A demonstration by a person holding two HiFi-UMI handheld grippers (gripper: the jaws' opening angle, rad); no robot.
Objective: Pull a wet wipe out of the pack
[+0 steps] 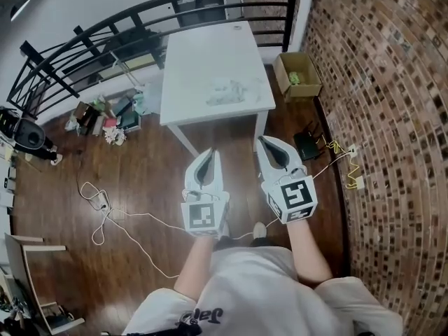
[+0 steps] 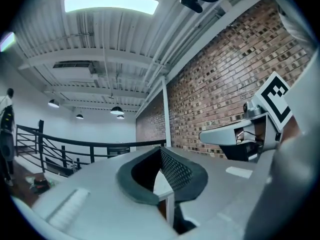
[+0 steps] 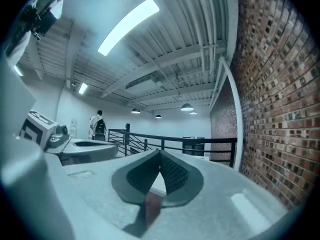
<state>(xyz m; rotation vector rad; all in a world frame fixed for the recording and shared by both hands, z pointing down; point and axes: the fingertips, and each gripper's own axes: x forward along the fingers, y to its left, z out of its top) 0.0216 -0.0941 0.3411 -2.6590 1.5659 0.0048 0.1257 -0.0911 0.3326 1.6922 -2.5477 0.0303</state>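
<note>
Head view: pack (image 1: 227,92) lies on table (image 1: 203,51) near front edge, long axis roughly crosswise, well ahead of both grippers. Left gripper (image 1: 208,152) and right gripper (image 1: 262,140): jaws pressed together, empty, level, short of table. Neither clearly nearer.

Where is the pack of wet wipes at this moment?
In the head view, the pack lies on the white table, toward its near right corner, left of the cardboard box.
</note>
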